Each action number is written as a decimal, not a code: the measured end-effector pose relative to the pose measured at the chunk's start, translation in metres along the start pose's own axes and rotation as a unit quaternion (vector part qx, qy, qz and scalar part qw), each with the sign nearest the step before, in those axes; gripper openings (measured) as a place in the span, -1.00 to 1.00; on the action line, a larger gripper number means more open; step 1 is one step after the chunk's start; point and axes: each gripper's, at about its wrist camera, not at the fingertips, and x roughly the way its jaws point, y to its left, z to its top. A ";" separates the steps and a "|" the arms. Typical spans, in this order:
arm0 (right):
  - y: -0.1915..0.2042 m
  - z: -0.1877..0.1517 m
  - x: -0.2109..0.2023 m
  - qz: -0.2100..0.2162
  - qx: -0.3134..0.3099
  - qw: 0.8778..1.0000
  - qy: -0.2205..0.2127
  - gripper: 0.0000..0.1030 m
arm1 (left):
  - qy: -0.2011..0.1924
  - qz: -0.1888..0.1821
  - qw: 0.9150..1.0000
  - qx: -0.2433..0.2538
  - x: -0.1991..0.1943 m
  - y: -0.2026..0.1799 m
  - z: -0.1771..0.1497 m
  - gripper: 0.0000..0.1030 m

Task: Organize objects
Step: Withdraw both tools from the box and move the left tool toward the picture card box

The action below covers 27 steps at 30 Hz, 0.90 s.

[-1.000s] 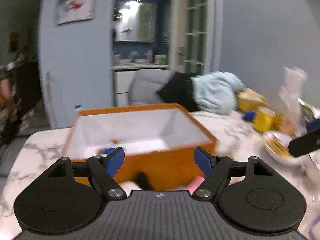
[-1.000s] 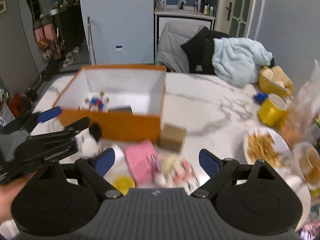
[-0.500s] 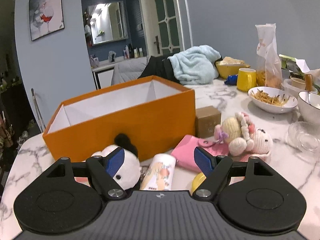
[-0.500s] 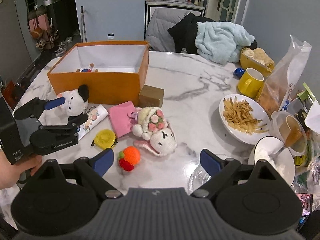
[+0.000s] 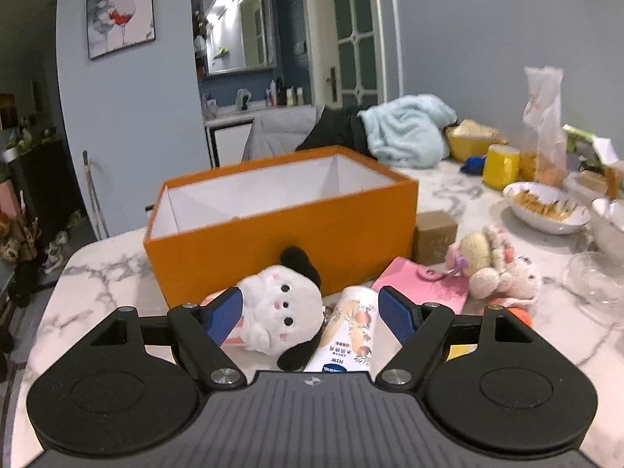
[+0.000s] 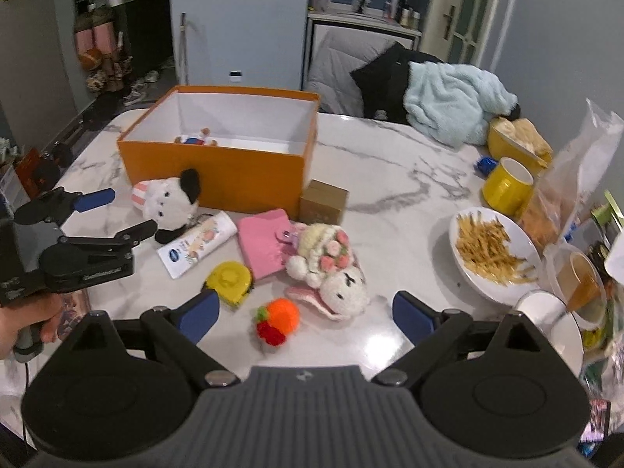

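— Where do the loose things sit?

— Low in the left wrist view the left gripper (image 5: 310, 314) stands spread, pinching nothing, with the white plush dog (image 5: 279, 308) and a lotion tube (image 5: 349, 331) lying between its blue pads. I'd guess the dog is lined up for pickup, as it lies right against the front wall of the orange box (image 5: 280, 230).

— And the other tongs?

— The right gripper (image 6: 306, 314) is opening wider, nothing pressed; the orange pom-pom fruit (image 6: 279, 319) sits at lower centre between its fingers, untouched.

— What does that view add?

— It looks down into the box at upper left and shows a small figure (image 6: 195, 138) already inside. It also shows the yellow tape measure (image 6: 230, 279), pink pouch (image 6: 263, 241) and knitted bunny (image 6: 331, 271) spread on the marble table (image 6: 390, 179).
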 end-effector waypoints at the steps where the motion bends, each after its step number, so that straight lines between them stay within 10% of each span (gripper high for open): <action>1: 0.001 0.001 0.002 -0.001 -0.003 1.000 -0.002 0.86 | -0.009 0.002 1.000 0.007 -0.007 0.002 0.000 0.77; 15: -0.017 -0.004 0.062 0.047 0.031 0.998 0.004 0.87 | 0.021 0.019 0.998 0.061 -0.070 0.026 -0.034 0.77; 27: -0.029 -0.013 0.111 0.065 0.088 0.994 0.001 0.87 | 0.148 0.005 0.987 -0.066 -0.068 0.067 -0.069 0.82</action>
